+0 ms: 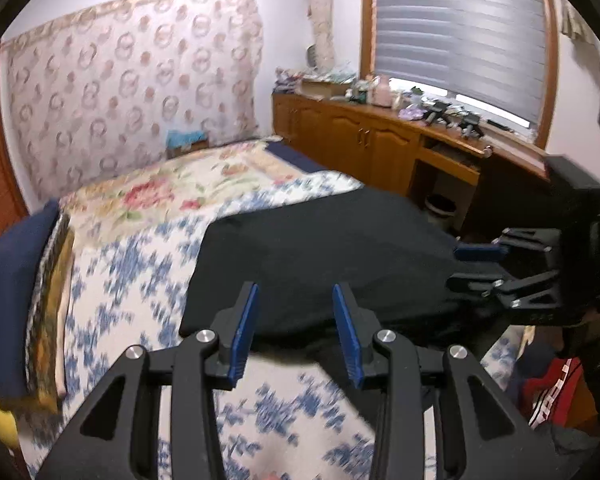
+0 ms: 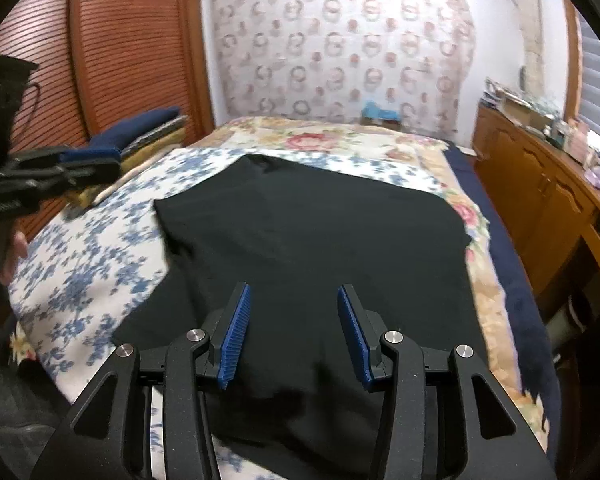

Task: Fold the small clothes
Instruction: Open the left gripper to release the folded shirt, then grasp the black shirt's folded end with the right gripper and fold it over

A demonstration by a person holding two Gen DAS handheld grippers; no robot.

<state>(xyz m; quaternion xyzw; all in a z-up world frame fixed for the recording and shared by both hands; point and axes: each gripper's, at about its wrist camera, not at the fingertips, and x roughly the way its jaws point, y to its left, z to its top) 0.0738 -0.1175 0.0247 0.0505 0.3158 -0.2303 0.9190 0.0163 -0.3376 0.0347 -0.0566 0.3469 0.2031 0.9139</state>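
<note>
Between the spread fingers of the right gripper (image 2: 292, 332) lies the black garment (image 2: 312, 232), flat on the flowered bedspread (image 2: 80, 264). Left gripper (image 1: 294, 330) hovers apart too, empty. Pinching bedspread along with cloth could drag both.

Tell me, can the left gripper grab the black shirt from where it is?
Probably yes. The left gripper is open, its blue pads spread, with the near edge of the black shirt lying right ahead on the bed. Nothing sits between them, and the right gripper hovers over another part of the shirt.
</note>
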